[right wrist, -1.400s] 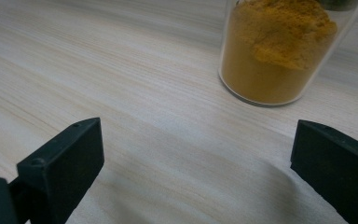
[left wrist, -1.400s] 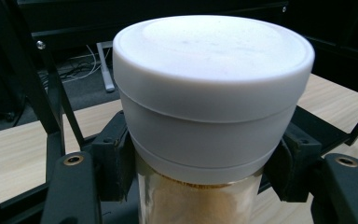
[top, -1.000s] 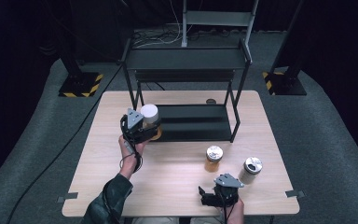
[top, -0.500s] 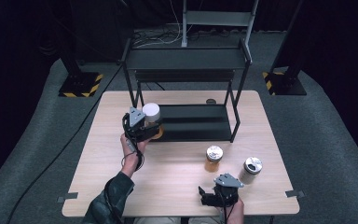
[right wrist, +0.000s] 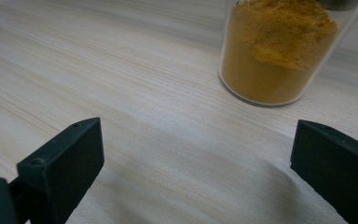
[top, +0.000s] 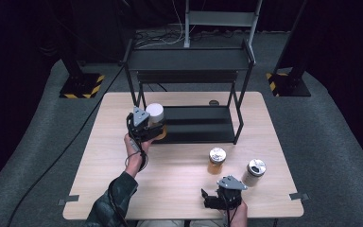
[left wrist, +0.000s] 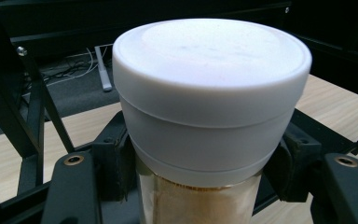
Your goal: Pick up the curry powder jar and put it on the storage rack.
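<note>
Left gripper [top: 146, 127] reaching forward, clamping the white-lidded jar [top: 155, 113] at the black rack's [top: 194, 61] left end, right gripper [top: 220, 196] resting level nearer the person, jaws gaping wide.

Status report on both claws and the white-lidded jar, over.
Left claw shut on white-lidded jar, held at the rack's lower shelf, left end. Right claw open, empty, low over the table. Rack post close beside the jar.

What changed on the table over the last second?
Almost nothing. The left gripper stays clamped on the white-lidded jar at the black rack's lower shelf. The right gripper stays open and idle; both table jars are unmoved.
</note>
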`<state>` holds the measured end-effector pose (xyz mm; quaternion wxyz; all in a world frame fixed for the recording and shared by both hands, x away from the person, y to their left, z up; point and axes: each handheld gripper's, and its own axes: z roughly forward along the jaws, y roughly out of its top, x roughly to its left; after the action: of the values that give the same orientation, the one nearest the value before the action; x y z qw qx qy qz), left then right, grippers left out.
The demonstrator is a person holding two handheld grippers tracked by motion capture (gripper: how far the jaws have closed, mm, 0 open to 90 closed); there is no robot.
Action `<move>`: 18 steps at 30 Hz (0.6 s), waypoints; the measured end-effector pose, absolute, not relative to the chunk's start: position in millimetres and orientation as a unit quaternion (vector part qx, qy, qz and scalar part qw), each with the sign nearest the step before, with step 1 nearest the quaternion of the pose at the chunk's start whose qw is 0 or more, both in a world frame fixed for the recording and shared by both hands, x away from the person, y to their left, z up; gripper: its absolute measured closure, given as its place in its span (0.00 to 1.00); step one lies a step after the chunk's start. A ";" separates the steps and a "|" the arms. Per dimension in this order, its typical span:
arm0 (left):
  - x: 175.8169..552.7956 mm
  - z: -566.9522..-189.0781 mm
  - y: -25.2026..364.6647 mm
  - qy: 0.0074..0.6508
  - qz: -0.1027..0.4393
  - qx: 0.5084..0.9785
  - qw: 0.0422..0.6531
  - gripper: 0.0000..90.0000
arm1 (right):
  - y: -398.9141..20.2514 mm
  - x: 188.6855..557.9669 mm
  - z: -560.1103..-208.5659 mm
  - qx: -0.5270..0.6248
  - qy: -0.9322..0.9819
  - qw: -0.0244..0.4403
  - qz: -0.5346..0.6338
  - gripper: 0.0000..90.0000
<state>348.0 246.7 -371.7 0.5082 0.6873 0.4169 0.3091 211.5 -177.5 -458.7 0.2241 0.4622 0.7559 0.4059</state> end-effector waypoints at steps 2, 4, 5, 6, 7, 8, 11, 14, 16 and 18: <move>349.2 -371.8 246.8 0.416 0.309 0.688 0.508 0.39 | -177.4 211.2 -458.8 0.461 0.756 0.225 0.406 0.02; 350.3 -372.4 247.1 0.417 0.307 0.688 0.509 0.39 | -177.3 211.1 -458.8 0.461 0.756 0.226 0.406 0.02; 350.6 -372.7 246.7 0.417 0.307 0.688 0.509 0.39 | -177.4 211.2 -458.8 0.461 0.756 0.225 0.406 0.02; 350.8 -372.8 246.4 0.417 0.308 0.688 0.508 0.39 | -177.5 211.2 -458.8 0.461 0.756 0.225 0.406 0.02; 351.4 -373.0 246.5 0.417 0.307 0.689 0.508 0.39 | -177.4 211.2 -458.8 0.462 0.756 0.225 0.406 0.02; 351.9 -373.3 246.5 0.417 0.306 0.689 0.508 0.39 | -177.2 211.2 -458.8 0.461 0.756 0.226 0.405 0.02; 353.6 -374.1 246.0 0.419 0.306 0.688 0.508 0.39 | -177.2 211.1 -458.8 0.462 0.756 0.226 0.406 0.02; 356.1 -374.9 245.7 0.420 0.303 0.688 0.508 0.39 | -177.4 211.2 -458.9 0.461 0.756 0.226 0.406 0.02; 357.5 -374.9 244.9 0.419 0.303 0.690 0.507 0.39 | -177.3 211.1 -458.9 0.461 0.756 0.226 0.406 0.02; 358.4 -374.8 244.3 0.418 0.303 0.691 0.506 0.39 | -177.4 211.1 -458.9 0.461 0.756 0.226 0.406 0.02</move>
<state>358.4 244.3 -374.8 0.5058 0.6911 0.4184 0.3026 211.1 -177.4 -458.9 0.2257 0.4608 0.7563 0.4060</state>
